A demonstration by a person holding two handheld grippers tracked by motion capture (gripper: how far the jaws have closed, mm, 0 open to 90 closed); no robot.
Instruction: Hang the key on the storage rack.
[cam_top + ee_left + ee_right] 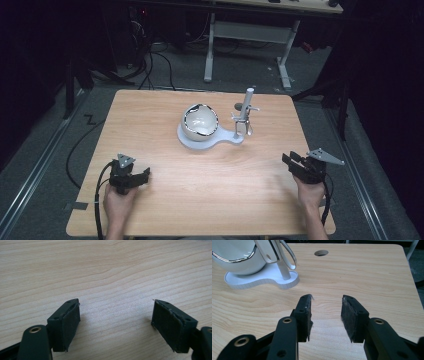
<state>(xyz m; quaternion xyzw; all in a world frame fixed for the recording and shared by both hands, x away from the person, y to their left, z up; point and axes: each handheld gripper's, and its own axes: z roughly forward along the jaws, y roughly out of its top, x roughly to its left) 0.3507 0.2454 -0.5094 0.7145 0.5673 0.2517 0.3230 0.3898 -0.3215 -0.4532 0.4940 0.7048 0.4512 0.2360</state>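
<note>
A white bowl (200,121) with a shiny metal rim sits on a flat white base (210,141) at the middle of the wooden table (165,200). A white upright post (245,112) with a metal lever rises from the base's right end. My left gripper (143,176) rests low at the front left, open, with bare wood between its pads (67,325). My right gripper (290,161) sits at the front right, open and holding nothing. It points toward the base (262,280), the bowl (234,255) and the post (283,270), well short of them.
A round hole (321,252) in the tabletop lies just behind the post. The table's right edge (412,282) is close to my right gripper. Beyond the table stand a white desk frame (247,35) and cables on the dark floor.
</note>
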